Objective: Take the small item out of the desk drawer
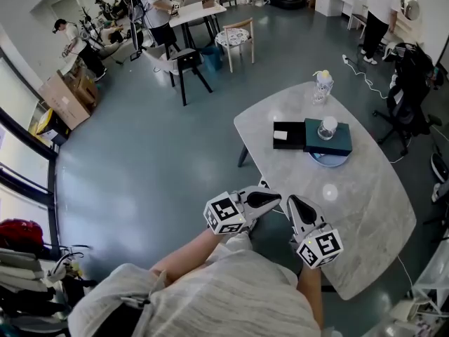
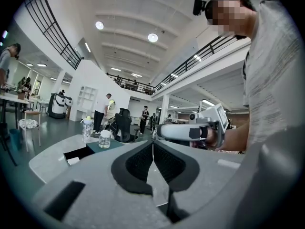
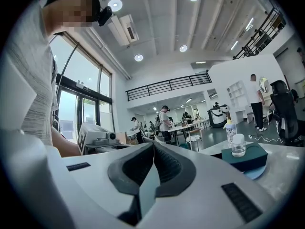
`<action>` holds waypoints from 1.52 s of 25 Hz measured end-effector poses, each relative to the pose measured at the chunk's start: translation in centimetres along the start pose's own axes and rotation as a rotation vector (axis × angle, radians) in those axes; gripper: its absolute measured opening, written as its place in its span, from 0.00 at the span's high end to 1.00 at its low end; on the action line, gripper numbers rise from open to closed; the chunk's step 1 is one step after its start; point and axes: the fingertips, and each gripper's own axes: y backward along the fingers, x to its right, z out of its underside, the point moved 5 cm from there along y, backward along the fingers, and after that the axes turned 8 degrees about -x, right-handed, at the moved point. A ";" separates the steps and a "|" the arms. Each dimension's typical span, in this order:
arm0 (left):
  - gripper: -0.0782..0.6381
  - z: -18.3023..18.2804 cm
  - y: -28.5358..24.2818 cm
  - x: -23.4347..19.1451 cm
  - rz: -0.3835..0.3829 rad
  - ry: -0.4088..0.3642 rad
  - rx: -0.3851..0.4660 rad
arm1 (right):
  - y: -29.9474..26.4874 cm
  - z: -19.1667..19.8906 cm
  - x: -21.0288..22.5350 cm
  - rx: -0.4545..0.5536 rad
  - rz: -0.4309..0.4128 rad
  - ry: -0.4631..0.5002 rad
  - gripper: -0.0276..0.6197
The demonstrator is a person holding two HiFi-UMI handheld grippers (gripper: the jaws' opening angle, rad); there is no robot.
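Left gripper (image 1: 278,200): jaws closed on nothing, held over the table's (image 1: 354,206) near edge.
Right gripper (image 1: 292,201): jaws closed, empty, just beside the left.
Small item (image 1: 280,137): white, lying in the open drawer.
Drawer (image 1: 289,130): black, standing out leftward from the teal box (image 1: 335,143), well beyond both grippers.

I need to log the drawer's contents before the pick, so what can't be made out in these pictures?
- The small white item in the open drawer: too small in the head and left gripper views to identify.
- The blue plate: head view, mostly covered by the teal box.
- The jar on the box: contents too small to tell in any view.
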 end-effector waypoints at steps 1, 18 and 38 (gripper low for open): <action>0.87 0.0 -0.3 -0.9 0.002 0.003 -0.002 | -0.5 -0.1 0.6 -0.003 0.005 -0.003 0.94; 0.87 -2.9 -5.4 -19.4 0.065 -0.006 -0.060 | -12.3 -3.6 11.9 -0.031 0.113 -0.055 0.94; 0.86 0.6 -10.5 -29.5 0.149 -0.112 -0.292 | -18.0 -1.9 17.5 -0.110 0.227 -0.096 0.94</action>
